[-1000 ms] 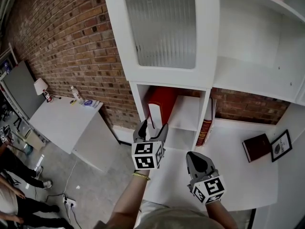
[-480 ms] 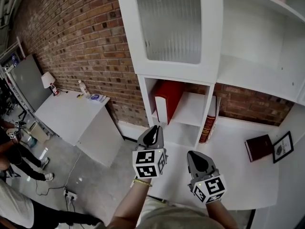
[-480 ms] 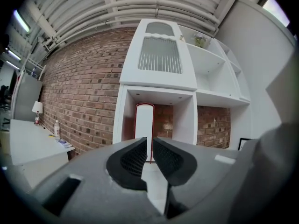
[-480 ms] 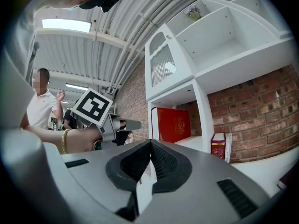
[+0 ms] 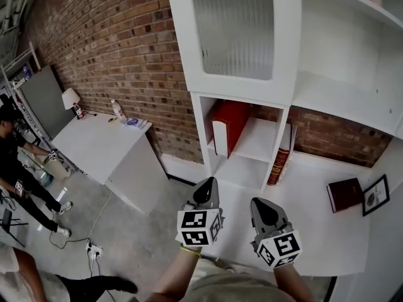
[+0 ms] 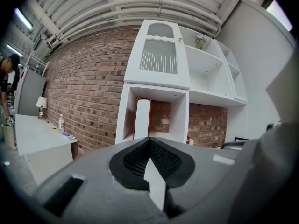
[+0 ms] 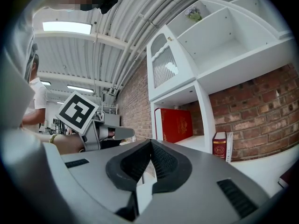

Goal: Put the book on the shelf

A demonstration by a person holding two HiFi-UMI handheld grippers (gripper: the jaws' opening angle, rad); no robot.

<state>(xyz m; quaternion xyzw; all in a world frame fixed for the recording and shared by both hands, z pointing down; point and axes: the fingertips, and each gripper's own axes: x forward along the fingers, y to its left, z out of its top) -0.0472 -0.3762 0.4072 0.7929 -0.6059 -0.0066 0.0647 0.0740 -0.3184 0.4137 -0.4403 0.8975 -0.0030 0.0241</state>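
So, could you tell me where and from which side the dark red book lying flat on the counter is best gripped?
Probably its left edge, approached from the open side. The dark red book lies flat on the counter, with the picture frame close on its right and brick wall behind, so that edge looks freest for jaws pinching its thickness.

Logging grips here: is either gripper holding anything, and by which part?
Nothing is held. The left gripper has just closed its jaws on nothing; the right gripper is shut and empty; the red book stands in the shelf, untouched.
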